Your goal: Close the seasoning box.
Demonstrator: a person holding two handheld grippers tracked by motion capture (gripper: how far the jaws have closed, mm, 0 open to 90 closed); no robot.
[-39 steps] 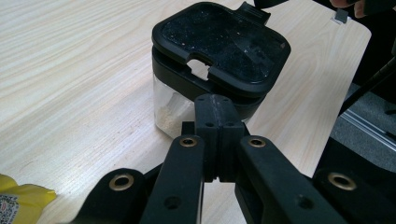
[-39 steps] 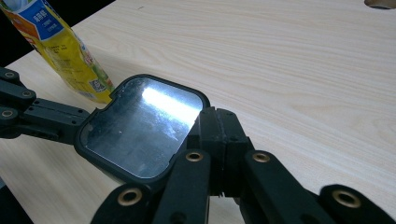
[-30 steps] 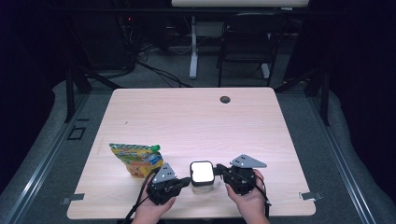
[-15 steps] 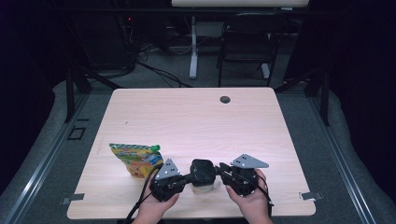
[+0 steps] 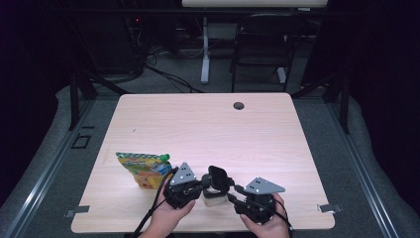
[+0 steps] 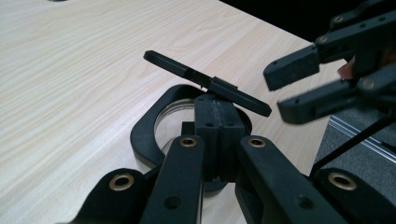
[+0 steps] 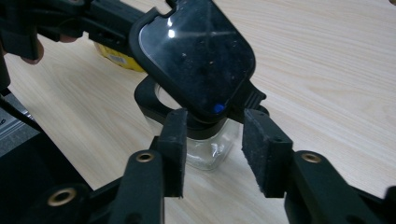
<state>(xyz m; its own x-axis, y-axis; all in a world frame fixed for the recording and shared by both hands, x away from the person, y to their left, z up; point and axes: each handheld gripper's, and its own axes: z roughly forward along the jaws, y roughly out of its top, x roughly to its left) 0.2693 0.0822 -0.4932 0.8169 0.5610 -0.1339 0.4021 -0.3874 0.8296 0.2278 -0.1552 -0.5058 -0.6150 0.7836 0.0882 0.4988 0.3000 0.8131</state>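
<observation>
A small glass jar (image 5: 214, 198) (image 7: 210, 151) with a black collar (image 6: 144, 135) stands near the table's front edge. Its black flip lid (image 5: 218, 177) (image 6: 210, 84) (image 7: 196, 56) is tilted up and open. My left gripper (image 5: 200, 187) (image 6: 219, 121) is shut on the jar's black top at the hinge, under the raised lid. My right gripper (image 5: 230, 193) (image 7: 217, 140) has just been opening. Its jaws stand apart on either side of the jar's neck without pressing on it, and nothing is held in them. In the left gripper view, the right gripper (image 6: 299, 86) hangs to the right of the lid.
A green and yellow food pouch (image 5: 143, 168) (image 7: 114, 58) lies on the wooden table (image 5: 198, 124) left of the jar. A dark grommet hole (image 5: 238, 105) sits at the far edge. A chair (image 5: 257, 44) and cables stand beyond the table.
The lid has swung from flat on the jar to tilted up. My right gripper's jaws have come apart and it has drawn slightly to the right. The left hand has risen a little.
</observation>
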